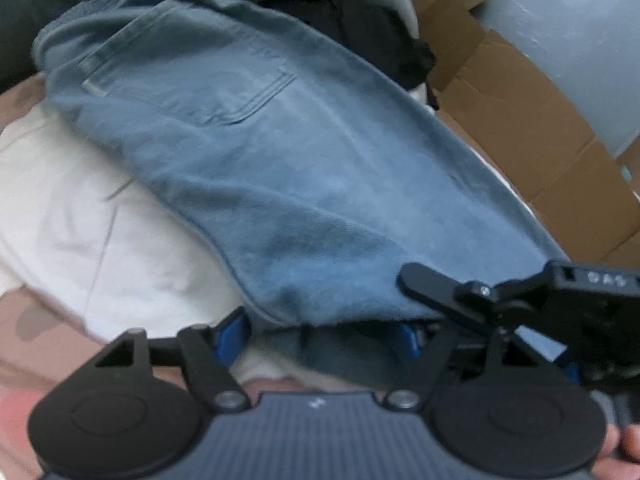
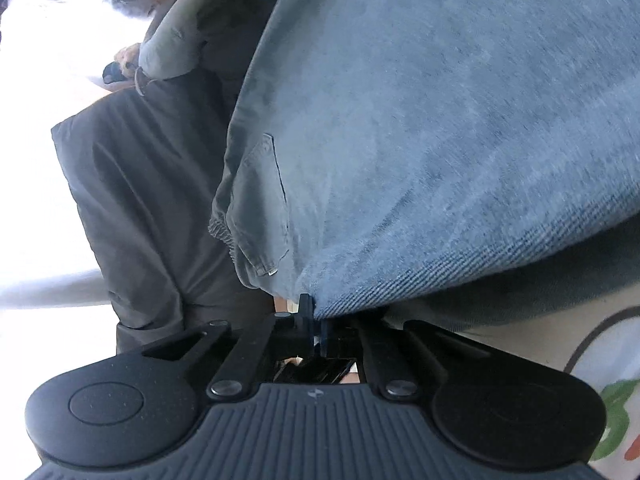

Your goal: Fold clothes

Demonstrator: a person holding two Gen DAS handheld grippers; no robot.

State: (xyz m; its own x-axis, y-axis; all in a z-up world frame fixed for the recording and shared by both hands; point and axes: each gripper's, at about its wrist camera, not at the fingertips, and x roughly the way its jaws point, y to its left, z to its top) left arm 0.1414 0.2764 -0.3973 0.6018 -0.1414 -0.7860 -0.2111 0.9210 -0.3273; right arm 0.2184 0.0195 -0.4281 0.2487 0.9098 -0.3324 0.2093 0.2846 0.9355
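jeans (image 1: pixel 280 168) fill frame centre, draped over white cloth (image 1: pixel 80 220) | right gripper (image 2: pixel 316 320) pinched on hem | left gripper (image 1: pixel 320 336) wide, hem between fingers, grip unclear | risk: one-sided hold, fold skews

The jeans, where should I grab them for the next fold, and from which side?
Grip the jeans at the near leg end, coming in low from the near edge: the fabric lies flat with its end hanging over that edge. The right gripper looks shut on it there; the left gripper sits open around it.
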